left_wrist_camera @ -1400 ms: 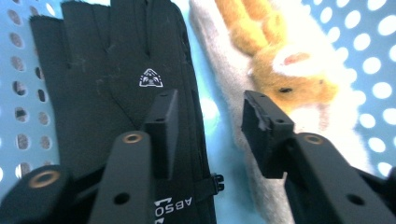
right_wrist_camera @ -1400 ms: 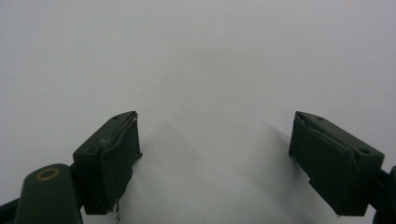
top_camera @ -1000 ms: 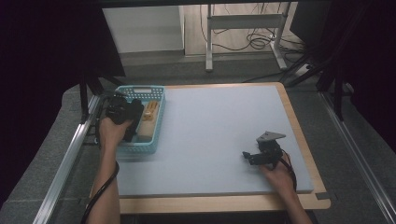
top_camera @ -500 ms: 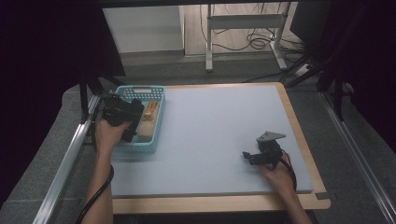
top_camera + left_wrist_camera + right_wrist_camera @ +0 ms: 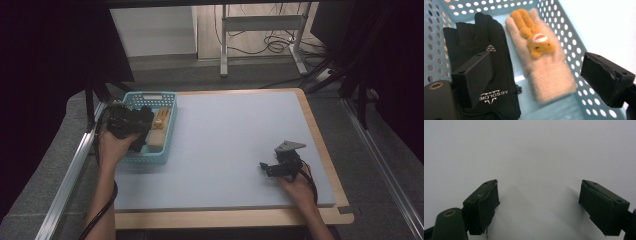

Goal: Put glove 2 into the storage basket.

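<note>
Two gloves lie side by side in the basket [image 5: 584, 50]: black glove [image 5: 474, 50] with white "ABSOLDIE" print at the cuff, and beige glove [image 5: 546, 67] with an orange plush animal on its back. Gloves are just beside each other, near touching along the inner edges, fingers toward the basket's far wall in the left gripper view. Left gripper [image 5: 536, 80] hangs over the basket, jaws wide apart, have just been opening, nothing pinched; beige glove's cuff sits below the gap, pads not on it. One jaw overlaps the black glove in that view, the other hangs over the perforated basket wall; touching or not, can't tell. High view: basket [image 5: 131, 159] at the mat's [image 5: 235, 145] far left corner, left gripper [image 5: 142, 119] and left hand [image 5: 114, 147] over its near-left part, beige glove [image 5: 159, 131] along the right side, black glove mostly hidden under the gripper. Right gripper [image 5: 264, 168] well apart at the mat's near right, right hand [image 5: 296, 186] behind it. Right gripper view: jaws spread wide [image 5: 539, 205], nothing between, bare mat [image 5: 531, 152] beneath.
</note>
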Action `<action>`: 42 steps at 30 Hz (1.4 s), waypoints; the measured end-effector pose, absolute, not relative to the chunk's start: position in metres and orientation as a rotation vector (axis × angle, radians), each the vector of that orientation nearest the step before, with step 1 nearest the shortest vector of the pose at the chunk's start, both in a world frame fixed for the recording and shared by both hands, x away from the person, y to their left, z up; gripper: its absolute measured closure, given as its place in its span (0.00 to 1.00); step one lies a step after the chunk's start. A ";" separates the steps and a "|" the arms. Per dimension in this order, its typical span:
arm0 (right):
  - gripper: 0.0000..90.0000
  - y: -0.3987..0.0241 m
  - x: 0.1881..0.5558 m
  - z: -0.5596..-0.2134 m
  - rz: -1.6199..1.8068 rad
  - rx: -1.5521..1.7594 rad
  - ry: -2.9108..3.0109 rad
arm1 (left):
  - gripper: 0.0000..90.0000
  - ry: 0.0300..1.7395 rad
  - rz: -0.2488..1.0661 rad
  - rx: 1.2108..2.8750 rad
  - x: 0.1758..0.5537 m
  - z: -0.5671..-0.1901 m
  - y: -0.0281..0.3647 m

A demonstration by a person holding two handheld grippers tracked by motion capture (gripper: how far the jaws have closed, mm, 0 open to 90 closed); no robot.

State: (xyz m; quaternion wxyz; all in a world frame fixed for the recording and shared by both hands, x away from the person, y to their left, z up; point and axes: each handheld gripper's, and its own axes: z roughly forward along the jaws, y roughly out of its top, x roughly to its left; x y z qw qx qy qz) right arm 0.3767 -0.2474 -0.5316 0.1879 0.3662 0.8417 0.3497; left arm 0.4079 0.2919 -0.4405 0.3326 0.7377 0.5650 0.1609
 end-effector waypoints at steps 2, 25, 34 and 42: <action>0.18 -0.247 0.377 -0.532 0.984 1.030 2.368 | 0.09 1.465 0.429 1.925 0.406 -0.439 0.290; 0.18 -0.247 0.377 -0.532 0.984 1.030 2.369 | 0.02 1.334 0.431 1.928 0.379 -0.434 0.269; 0.18 -0.247 0.377 -0.532 0.984 1.029 2.368 | 0.02 1.274 0.434 1.946 0.372 -0.431 0.254; 0.18 -0.247 0.377 -0.532 0.984 1.029 2.368 | 0.02 1.208 0.433 1.951 0.365 -0.430 0.237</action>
